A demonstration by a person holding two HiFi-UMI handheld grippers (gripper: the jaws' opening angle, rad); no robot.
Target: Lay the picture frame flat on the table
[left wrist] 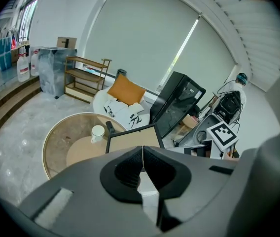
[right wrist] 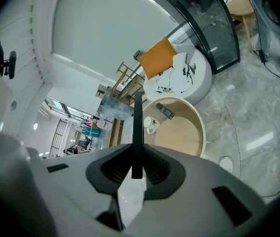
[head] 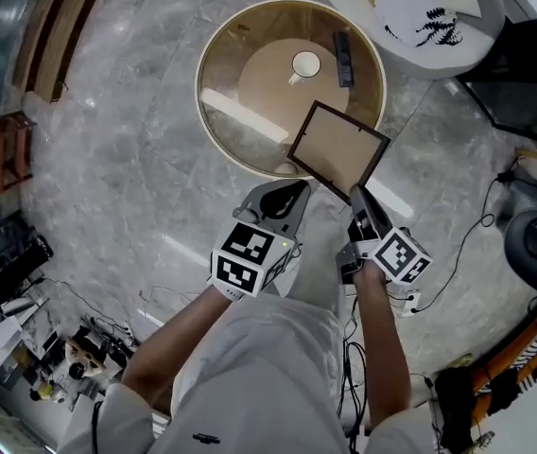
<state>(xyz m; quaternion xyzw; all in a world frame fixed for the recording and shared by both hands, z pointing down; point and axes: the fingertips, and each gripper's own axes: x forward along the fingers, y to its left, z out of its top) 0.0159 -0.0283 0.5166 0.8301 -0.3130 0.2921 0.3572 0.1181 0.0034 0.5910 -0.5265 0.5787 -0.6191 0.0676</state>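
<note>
The picture frame (head: pixel 337 148), dark-edged with a brown panel, hangs tilted over the near right rim of the round glass table (head: pixel 214 112). My right gripper (head: pixel 356 197) is shut on the frame's lower right corner. In the right gripper view the frame (right wrist: pixel 138 127) stands edge-on between the pads. My left gripper (head: pixel 285 195) hovers just left of the frame's near corner, shut and holding nothing. In the left gripper view its pads meet in a thin line (left wrist: pixel 142 154), with the frame (left wrist: pixel 132 138) just beyond them.
A white cup (head: pixel 306 63) and a dark remote (head: pixel 343 59) sit on the table's far part. A white round seat (head: pixel 410 12) with an orange cushion stands beyond it. Cables (head: pixel 467 244) trail on the marble floor at right. Shelves and clutter stand at left.
</note>
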